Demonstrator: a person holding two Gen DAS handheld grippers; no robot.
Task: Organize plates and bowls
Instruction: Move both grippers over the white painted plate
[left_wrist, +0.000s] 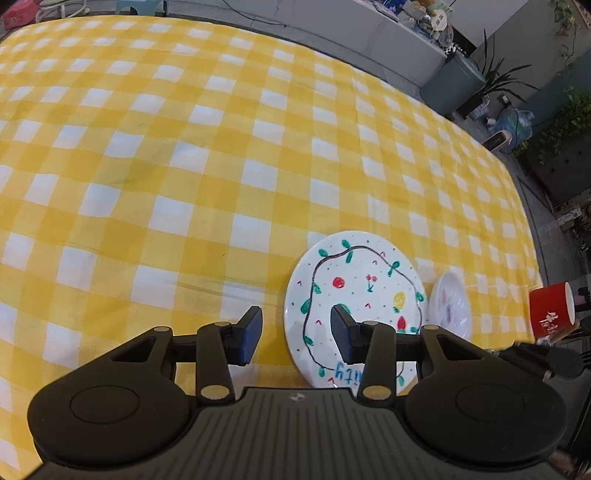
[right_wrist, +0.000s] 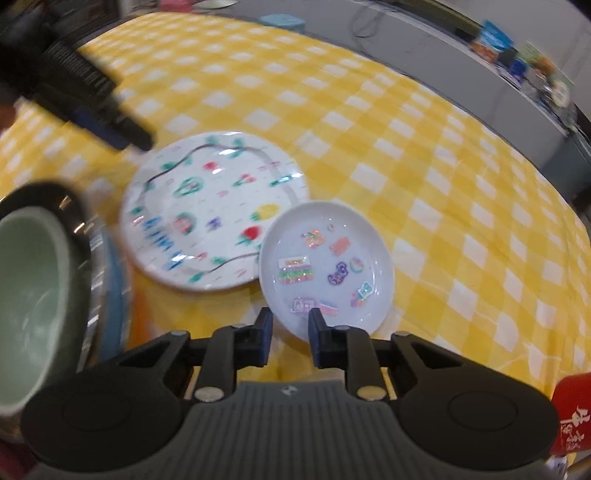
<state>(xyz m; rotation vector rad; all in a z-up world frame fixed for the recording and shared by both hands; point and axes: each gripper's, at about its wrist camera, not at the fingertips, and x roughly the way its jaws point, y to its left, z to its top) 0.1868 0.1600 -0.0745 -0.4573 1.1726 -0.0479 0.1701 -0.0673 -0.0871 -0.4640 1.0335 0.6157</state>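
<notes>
A large white plate (left_wrist: 354, 295) painted with fruit and a vine lies on the yellow checked cloth. My left gripper (left_wrist: 295, 334) is open and straddles its left rim, with one finger over the plate and the other over the cloth. A small white dish (right_wrist: 328, 266) with stickers leans on the large plate (right_wrist: 207, 206), overlapping its rim. My right gripper (right_wrist: 291, 338) stands at the dish's near rim with its jaws narrow. The rim lies between the pads and a gap still shows. The small dish (left_wrist: 452, 306) also appears in the left wrist view.
A green bowl (right_wrist: 29, 295) with a dark outside sits at the left on a blue-edged plate (right_wrist: 114, 295). A red mug (left_wrist: 550, 314) stands near the table's right edge. Beyond the far edge of the table are a grey counter and potted plants (left_wrist: 498, 74).
</notes>
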